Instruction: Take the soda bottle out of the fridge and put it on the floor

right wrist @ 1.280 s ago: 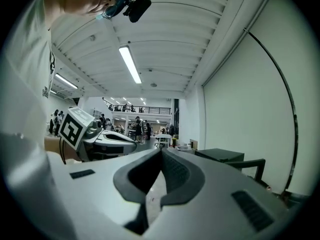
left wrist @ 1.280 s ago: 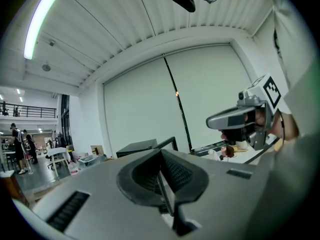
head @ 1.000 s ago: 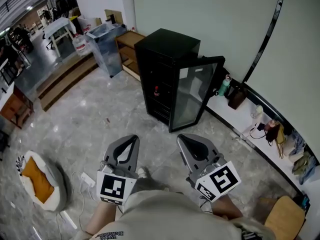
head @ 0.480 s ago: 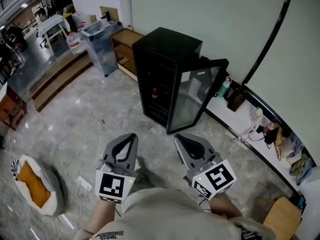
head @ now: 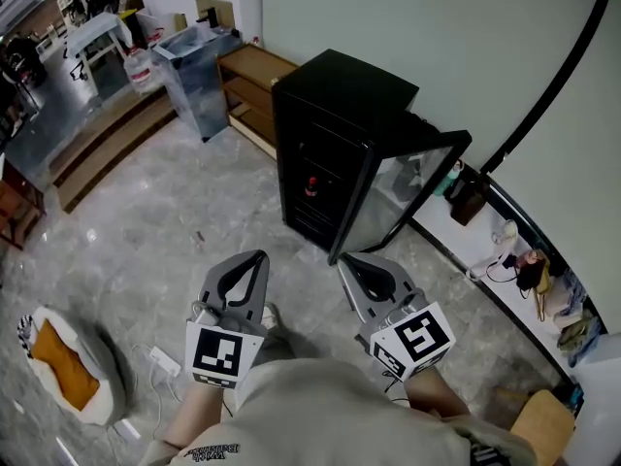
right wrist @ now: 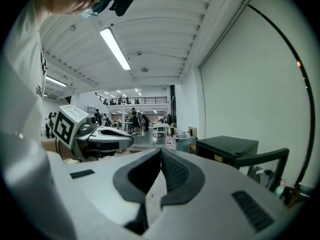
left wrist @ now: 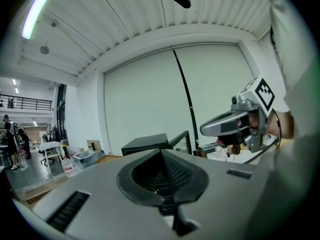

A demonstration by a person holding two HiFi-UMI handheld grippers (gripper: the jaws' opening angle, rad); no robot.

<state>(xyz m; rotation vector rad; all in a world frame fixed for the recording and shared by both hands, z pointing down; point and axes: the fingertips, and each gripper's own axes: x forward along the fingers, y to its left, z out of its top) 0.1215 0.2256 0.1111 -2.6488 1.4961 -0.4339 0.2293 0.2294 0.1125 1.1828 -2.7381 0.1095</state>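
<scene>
- You have one soda bottle (head: 310, 184), on a shelf inside the single black fridge (head: 342, 93), whose glass door (head: 403, 194) hangs open. It shows small but looks upright, long axis vertical.
- Your left gripper (head: 256, 259): jaws pressed together, nothing between them.
- Your right gripper (head: 348, 263): the same, empty. Both of your grippers point toward the fridge, well apart from it.

No word or number can be read anywhere. The two marker cubes (head: 217, 355) bear only black-and-white square patterns. The dark print on the shirt hem (head: 209, 451) and the red band on the soda bottle (head: 311, 185) are too small to make out.
</scene>
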